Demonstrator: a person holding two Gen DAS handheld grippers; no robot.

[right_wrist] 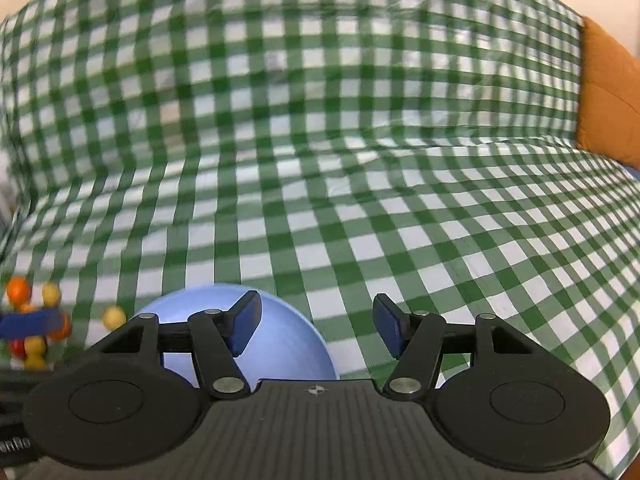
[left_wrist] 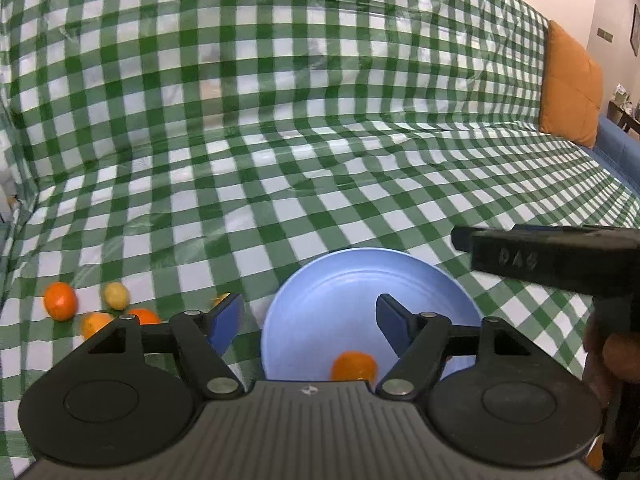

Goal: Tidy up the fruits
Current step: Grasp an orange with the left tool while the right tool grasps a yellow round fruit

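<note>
An orange fruit (left_wrist: 353, 365) lies in the blue plate (left_wrist: 352, 280), at the plate's near side, partly hidden behind the body of the left gripper (left_wrist: 310, 320). Nothing sits between that gripper's blue pads (left_wrist: 228, 320) — the jaws stand wide apart, one pad over the checked cloth left of the plate, the other over the plate's bowl.

The plate rests on a green-and-white checked cloth (left_wrist: 320, 120) draped over a sofa seat and backrest. Toward the left edge of the seat lies a loose cluster of fruit: an orange one (left_wrist: 60, 300), a yellowish one (left_wrist: 116, 295) just beside it, and more orange fruit (left_wrist: 96, 323) partly behind the gripper's linkage.

In the right wrist view the right gripper (right_wrist: 316, 326) is parted as well, nothing between its pads — its left pad over the plate (right_wrist: 280, 344), its right pad over bare cloth (right_wrist: 400, 220). The fruit cluster (right_wrist: 24, 320) shows blurred at the far left there.

At the right end of the sofa an orange cushion (left_wrist: 568, 88) leans against the backrest.
</note>
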